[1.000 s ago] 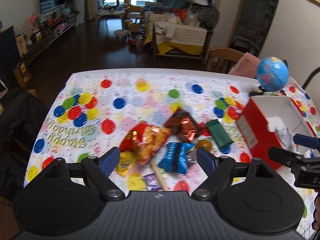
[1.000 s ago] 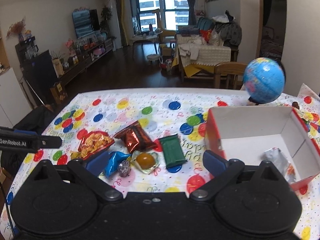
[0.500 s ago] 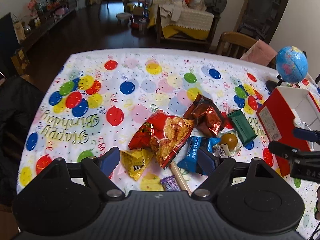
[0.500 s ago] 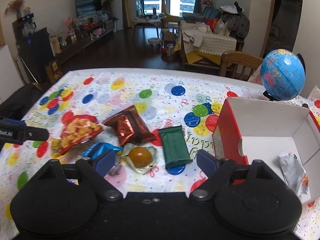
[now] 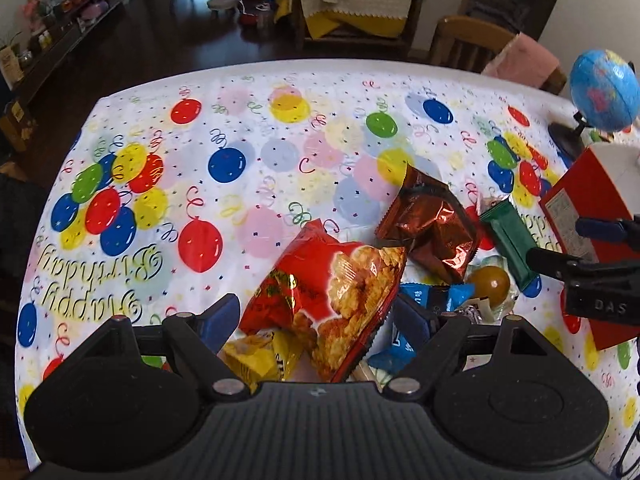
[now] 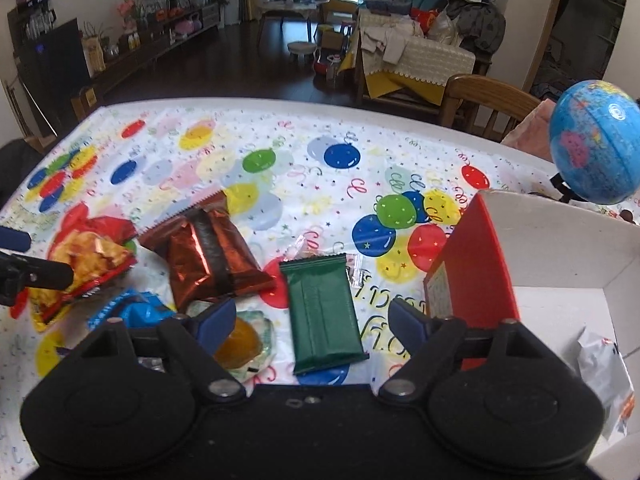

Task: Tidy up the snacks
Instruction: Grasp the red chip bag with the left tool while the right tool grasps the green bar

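Snacks lie in a heap on the balloon tablecloth (image 5: 256, 168). My left gripper (image 5: 318, 322) is open, its fingers on either side of the red chips bag (image 5: 336, 292). A yellow packet (image 5: 256, 356), a blue packet (image 5: 424, 300), a brown foil bag (image 5: 432, 228), an orange jelly cup (image 5: 488, 282) and a green bar (image 5: 508, 240) lie around it. My right gripper (image 6: 310, 320) is open above the green bar (image 6: 320, 312). The red box (image 6: 476, 260) at the right holds a silver packet (image 6: 604, 372).
A blue globe (image 6: 592, 144) stands behind the red box, also in the left wrist view (image 5: 604, 90). A wooden chair (image 6: 484, 100) stands at the table's far edge. The room with sofa and dark floor lies beyond.
Both grippers have moved forward and down toward the snacks. The left now straddles the red chips bag; the right is closer over the green bar.
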A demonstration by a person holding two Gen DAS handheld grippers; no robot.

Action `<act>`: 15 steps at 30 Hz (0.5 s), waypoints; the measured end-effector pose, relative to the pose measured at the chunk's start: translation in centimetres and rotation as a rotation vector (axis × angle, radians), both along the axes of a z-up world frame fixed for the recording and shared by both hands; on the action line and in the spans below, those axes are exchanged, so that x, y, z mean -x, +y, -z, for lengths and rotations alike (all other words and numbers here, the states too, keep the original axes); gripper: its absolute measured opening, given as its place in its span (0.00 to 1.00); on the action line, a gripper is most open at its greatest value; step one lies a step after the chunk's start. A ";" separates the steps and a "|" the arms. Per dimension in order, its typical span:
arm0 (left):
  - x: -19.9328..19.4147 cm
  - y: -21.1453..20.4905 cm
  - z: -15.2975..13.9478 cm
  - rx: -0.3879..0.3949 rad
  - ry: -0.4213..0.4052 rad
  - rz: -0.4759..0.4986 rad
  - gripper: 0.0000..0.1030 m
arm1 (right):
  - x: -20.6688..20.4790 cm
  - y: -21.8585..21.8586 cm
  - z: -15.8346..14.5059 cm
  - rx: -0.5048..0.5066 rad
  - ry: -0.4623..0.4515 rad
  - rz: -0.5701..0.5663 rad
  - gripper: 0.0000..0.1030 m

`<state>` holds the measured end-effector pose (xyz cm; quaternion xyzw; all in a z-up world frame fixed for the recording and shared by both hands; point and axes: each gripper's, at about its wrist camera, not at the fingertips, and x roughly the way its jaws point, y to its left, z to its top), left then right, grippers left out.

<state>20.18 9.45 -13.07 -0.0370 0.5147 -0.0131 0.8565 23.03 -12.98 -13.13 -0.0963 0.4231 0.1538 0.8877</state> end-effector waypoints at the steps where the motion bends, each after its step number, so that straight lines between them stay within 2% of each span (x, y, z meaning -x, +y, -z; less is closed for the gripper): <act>1: -0.3 0.0 0.2 0.001 0.007 0.006 0.81 | -0.3 0.1 0.3 0.006 0.005 -0.001 0.79; 6: -1.1 -0.5 1.0 -0.017 0.026 0.039 0.81 | -1.5 0.5 1.9 0.032 0.032 0.003 0.74; 15: -1.7 -0.7 2.1 -0.009 0.041 0.040 0.81 | -2.8 0.3 3.5 0.050 0.056 0.011 0.73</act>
